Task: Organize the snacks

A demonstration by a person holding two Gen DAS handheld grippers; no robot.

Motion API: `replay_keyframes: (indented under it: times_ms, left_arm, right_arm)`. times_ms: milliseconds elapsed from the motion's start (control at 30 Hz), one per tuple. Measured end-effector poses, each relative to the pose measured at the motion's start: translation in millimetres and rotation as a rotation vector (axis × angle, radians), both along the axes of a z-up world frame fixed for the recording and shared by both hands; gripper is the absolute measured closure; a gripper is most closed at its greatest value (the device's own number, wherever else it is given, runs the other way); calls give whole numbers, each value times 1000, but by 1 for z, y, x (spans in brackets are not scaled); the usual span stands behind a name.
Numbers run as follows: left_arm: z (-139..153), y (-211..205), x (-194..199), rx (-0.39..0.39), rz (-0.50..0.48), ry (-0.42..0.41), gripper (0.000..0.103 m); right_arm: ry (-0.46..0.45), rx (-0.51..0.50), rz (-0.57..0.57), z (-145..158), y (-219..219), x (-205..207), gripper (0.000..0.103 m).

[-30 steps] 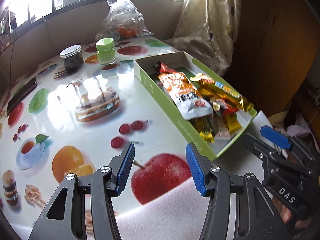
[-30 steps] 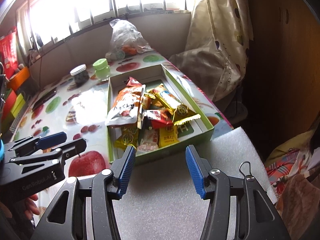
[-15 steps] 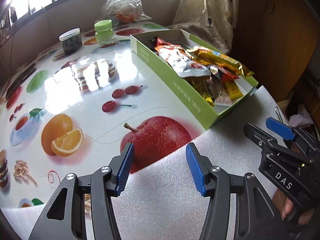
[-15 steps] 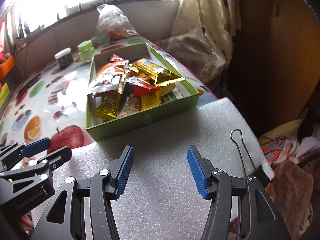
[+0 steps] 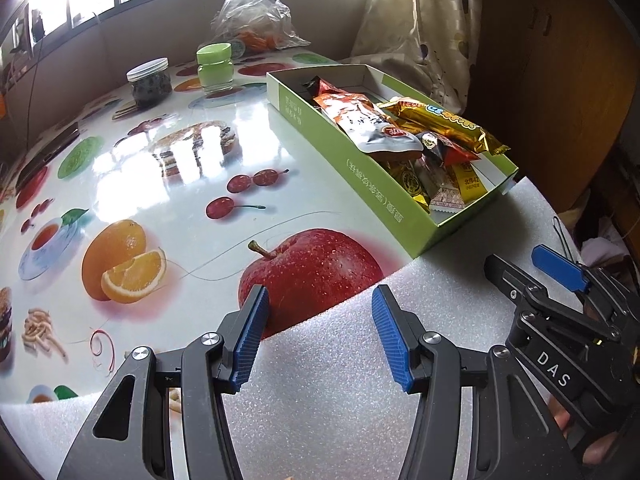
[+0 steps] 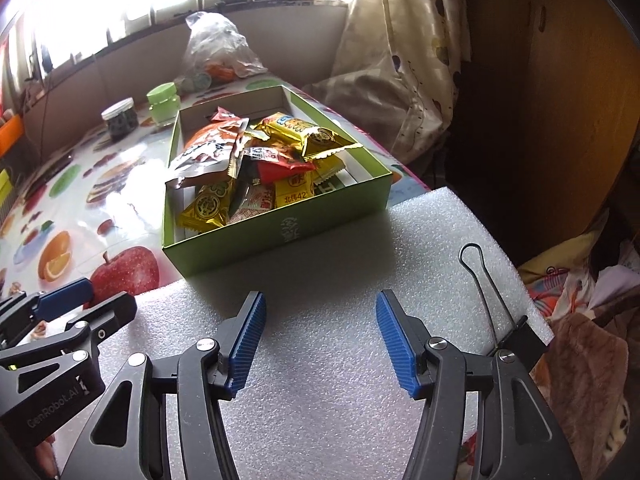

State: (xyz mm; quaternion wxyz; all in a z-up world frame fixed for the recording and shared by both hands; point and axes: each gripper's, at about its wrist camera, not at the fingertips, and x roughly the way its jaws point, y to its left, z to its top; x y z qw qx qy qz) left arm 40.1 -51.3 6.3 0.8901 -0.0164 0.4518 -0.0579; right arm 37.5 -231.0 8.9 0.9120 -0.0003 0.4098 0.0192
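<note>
A green cardboard box [image 6: 280, 232] is seen on the table [image 5: 168, 184], near its right edge, with its near end lying on a sheet of white foam [image 6: 340, 360] that covers the near right corner of the table. The box is filled with snack packets [image 6: 256, 164]: an orange and white pouch [image 5: 360, 120] lies on top toward the left wall, a long golden bar [image 5: 444, 124] lies along the right wall, and small yellow packets [image 6: 208, 204] are piled at the near end. The left gripper [image 5: 318, 336] is held above the near edge of the foam, where a printed red apple on the tablecloth is met; its jaws stand partly apart and nothing is between them. The right gripper [image 6: 320, 338] is held over the foam just in front of the near wall of the box; its jaws are opening and nothing is held between them. A black binder clip [image 6: 516, 332] is fixed on the right edge of the foam. At the far side of the table a dark jar [image 5: 149, 82], a green-lidded jar [image 5: 215, 66] and a clear plastic bag [image 5: 252, 16] are placed, well apart from both grippers.
</note>
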Motion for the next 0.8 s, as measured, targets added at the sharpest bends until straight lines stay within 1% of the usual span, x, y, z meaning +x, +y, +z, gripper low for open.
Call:
replay_keyframes:
  times_ms: [533, 800]
  left_arm:
    - [0, 2, -3, -19, 18, 1, 48]
    - [1, 2, -4, -17, 18, 2, 48]
  right_arm:
    - [-4, 1, -8, 1, 0, 0, 45]
    - [-4, 2, -8, 0, -1, 0, 45]
